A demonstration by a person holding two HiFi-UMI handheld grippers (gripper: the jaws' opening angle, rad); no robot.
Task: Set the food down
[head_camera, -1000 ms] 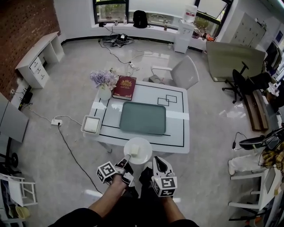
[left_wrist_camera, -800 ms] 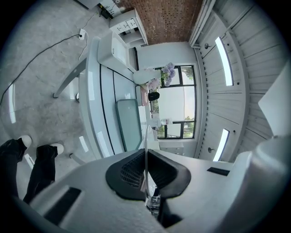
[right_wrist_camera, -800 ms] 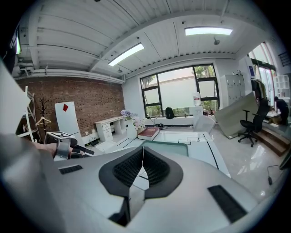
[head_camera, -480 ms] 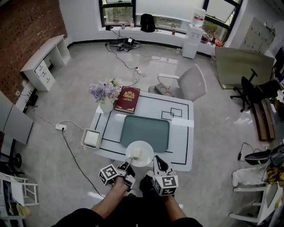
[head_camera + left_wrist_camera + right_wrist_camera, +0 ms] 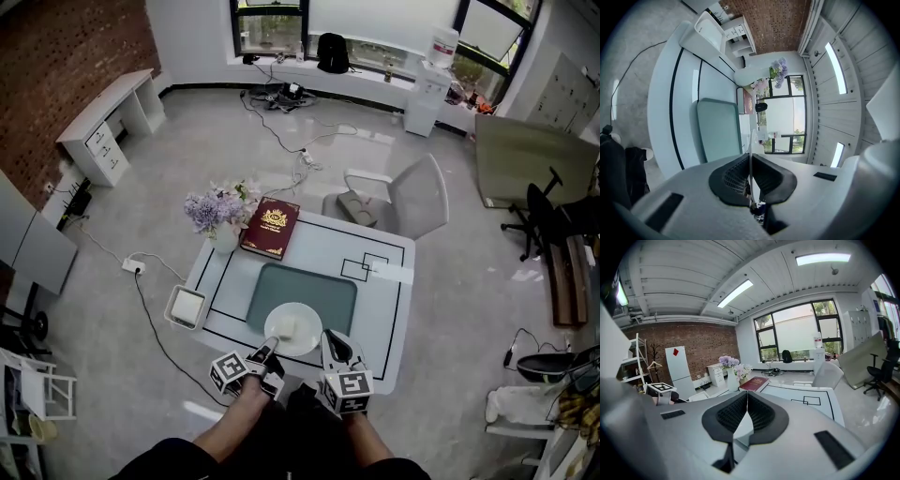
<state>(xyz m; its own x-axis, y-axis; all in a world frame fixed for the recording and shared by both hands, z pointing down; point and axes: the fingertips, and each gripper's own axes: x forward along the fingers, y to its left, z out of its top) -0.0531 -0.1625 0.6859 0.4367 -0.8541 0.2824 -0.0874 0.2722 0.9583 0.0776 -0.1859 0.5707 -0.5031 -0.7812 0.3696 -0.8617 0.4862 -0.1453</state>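
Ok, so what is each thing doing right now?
Left gripper: shut on the plate's rim.
Right gripper: shut, empty.
Plate: held over the mat's near edge.
Food: sitting on the plate.
Book: closed, lying flat.
Flowers: upright.

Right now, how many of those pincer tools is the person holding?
2. The left gripper is at the near edge of the table, shut on the rim of the plate; the right gripper is beside it, shut and empty. None seem hidden.
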